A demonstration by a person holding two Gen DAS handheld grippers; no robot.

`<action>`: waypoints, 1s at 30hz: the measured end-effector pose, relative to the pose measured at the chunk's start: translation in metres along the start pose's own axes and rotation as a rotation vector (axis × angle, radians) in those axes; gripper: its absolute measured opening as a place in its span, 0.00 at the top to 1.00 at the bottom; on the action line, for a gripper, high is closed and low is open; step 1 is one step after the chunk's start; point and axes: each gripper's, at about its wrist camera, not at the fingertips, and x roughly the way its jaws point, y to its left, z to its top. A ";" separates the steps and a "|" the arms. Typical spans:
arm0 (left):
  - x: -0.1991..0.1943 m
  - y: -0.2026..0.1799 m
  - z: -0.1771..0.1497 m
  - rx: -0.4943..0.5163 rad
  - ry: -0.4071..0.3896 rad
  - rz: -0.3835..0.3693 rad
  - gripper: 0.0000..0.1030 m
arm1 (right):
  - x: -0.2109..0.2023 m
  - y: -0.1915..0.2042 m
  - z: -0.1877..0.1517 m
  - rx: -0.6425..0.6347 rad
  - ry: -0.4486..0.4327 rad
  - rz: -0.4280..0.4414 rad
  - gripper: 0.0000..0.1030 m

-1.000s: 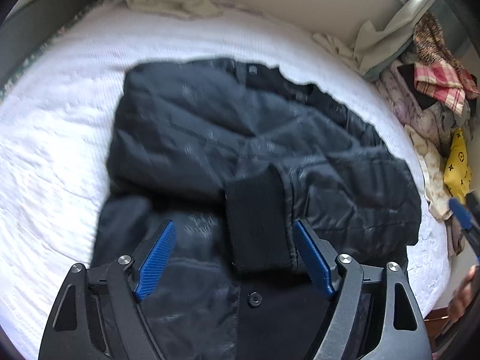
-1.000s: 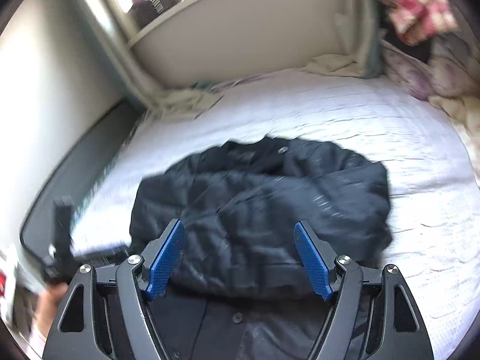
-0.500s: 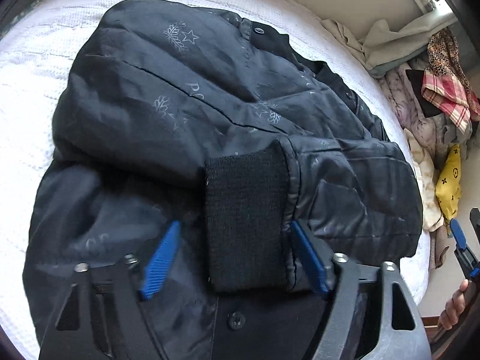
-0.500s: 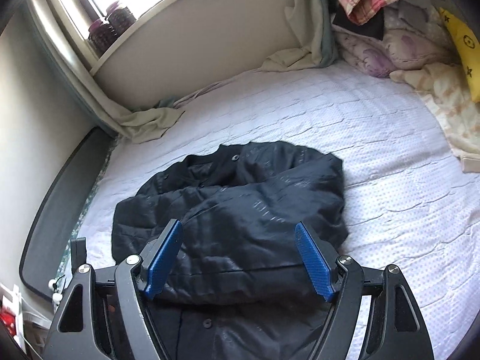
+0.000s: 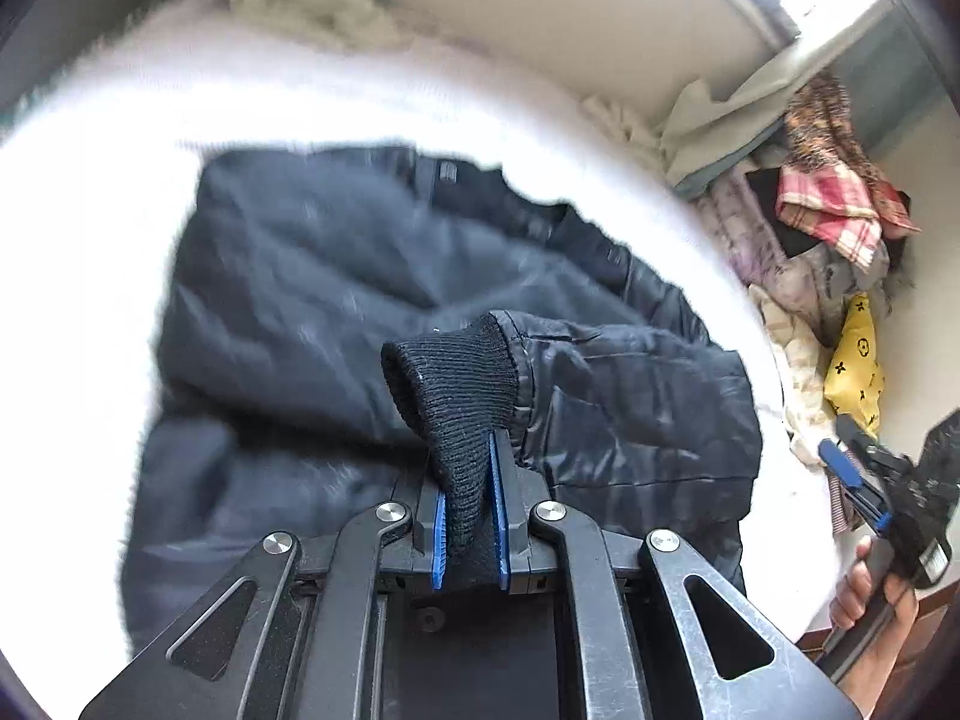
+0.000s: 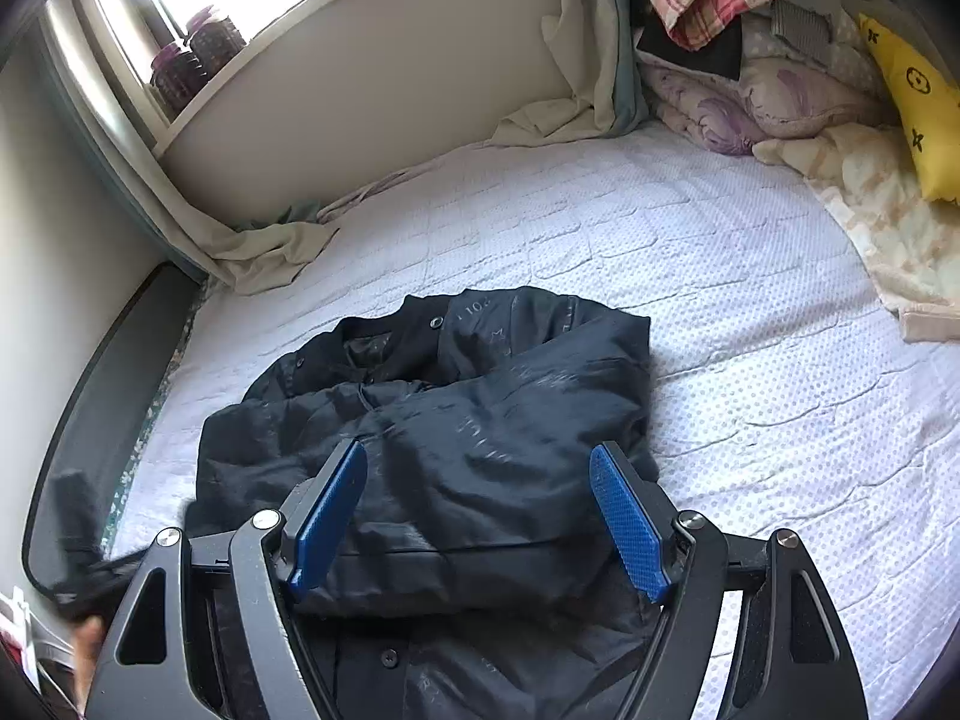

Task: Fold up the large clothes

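**Q:** What have you got hold of, and why there?

**A:** My left gripper has its blue pads pinched tight on the knit cuff of the black jacket. The ribbed band is thick and grippy, so I judge it the surest handle on a slippery sleeve, and moving the cuff should bring the whole sleeve with it.

**Q:** Where does the jacket lie?

**A:** Flat on the white bed, at the near side, collar towards the far wall. The sleeve runs in from the right and ends at my jaws, with the cuff raised off the body panel.

**Q:** And your other hand?

**A:** My right gripper hangs over the near part of the jacket with its jaws wide and nothing between them. I reckon it waits there to steady or take the hem.

**Q:** The pile of clothes at the far right?

**A:** Well apart from the jacket.
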 end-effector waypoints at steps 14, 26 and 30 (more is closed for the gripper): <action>0.049 0.069 -0.009 -0.135 0.128 0.149 0.86 | 0.026 0.016 -0.008 -0.050 0.076 -0.048 0.47; -0.008 0.031 0.000 -0.006 -0.060 0.268 0.76 | 0.039 0.025 0.001 -0.140 0.053 -0.119 0.76; -0.010 0.005 0.001 0.061 -0.102 0.193 0.67 | 0.052 0.026 0.002 -0.153 0.061 -0.127 0.82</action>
